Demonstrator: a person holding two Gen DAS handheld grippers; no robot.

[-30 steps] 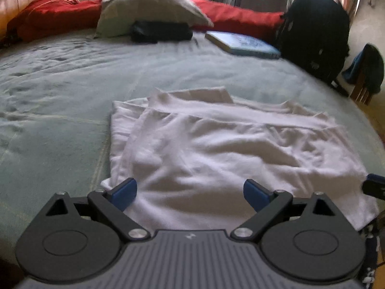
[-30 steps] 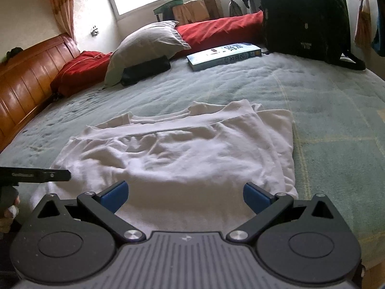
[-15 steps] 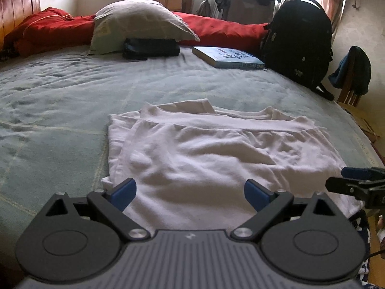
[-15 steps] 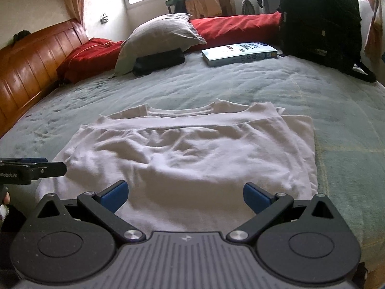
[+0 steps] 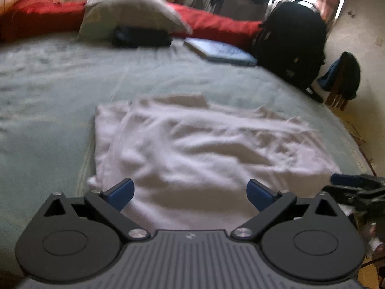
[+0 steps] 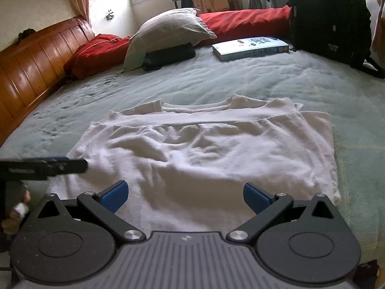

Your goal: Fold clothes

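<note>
A white shirt lies flat on the grey-green bed, its lower part folded up over the top so a hem band runs across near the collar. My left gripper hovers open over the shirt's near edge, blue pads wide apart, nothing between them. My right gripper is also open above the near edge, holding nothing. Each gripper shows in the other's view: the right one at the shirt's right corner, the left one at its left corner. The left wrist view is blurred.
A grey pillow, a dark pouch, a book and a black backpack sit at the bed's far side by a red blanket. A wooden headboard runs along the left. A chair with clothes stands beside the bed.
Both grippers have stayed open over the near edge. The left wrist view has shifted and blurred, tilting slightly downward; the right view has pulled back a little.
</note>
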